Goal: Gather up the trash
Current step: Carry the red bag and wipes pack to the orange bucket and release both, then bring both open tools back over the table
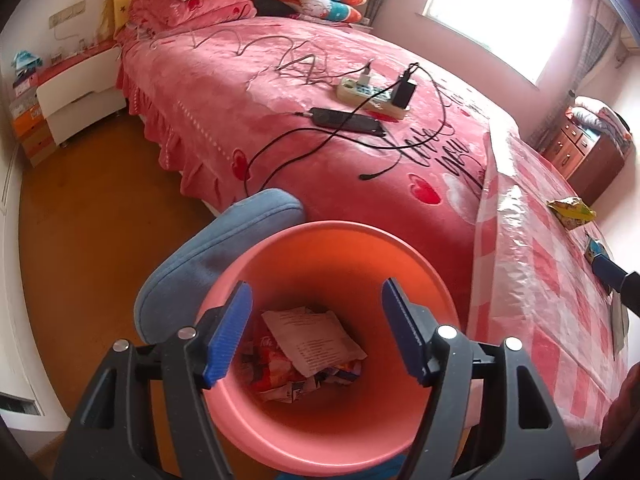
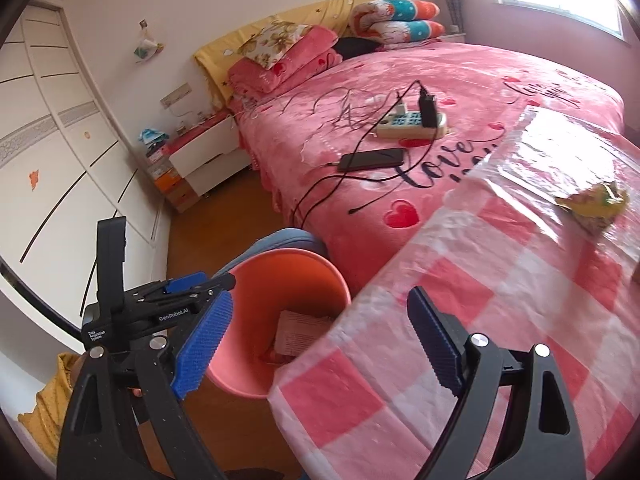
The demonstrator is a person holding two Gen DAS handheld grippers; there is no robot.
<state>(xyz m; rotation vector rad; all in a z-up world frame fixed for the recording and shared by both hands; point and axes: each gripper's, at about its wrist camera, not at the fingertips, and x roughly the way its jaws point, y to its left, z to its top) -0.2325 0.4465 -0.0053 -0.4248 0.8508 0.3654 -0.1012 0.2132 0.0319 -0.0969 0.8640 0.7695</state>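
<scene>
A pink bin [image 1: 340, 264] stands on the floor between the bed and a table with a pink checked cloth [image 2: 460, 320]. Inside it lie a white printed paper [image 1: 316, 332] and crumpled colourful wrappers [image 1: 280, 384]. My left gripper [image 1: 316, 286] hangs open right above the bin's mouth, with nothing between its blue pads. My right gripper [image 2: 320, 294] is open and empty over the table's near corner. A crumpled yellow snack wrapper [image 2: 596, 204] lies farther along the table [image 1: 572, 210]. A small blue-and-yellow wrapper [image 1: 594, 248] lies beside the right gripper's finger [image 1: 612, 272].
A blue padded seat [image 1: 224, 248] touches the bin's far left side. On the pink bed [image 1: 280, 92] lie a power strip [image 1: 372, 96] with chargers, a black phone [image 1: 344, 120] and trailing cables. A white nightstand [image 1: 76, 92] and wardrobe doors [image 2: 60, 152] line the left wall.
</scene>
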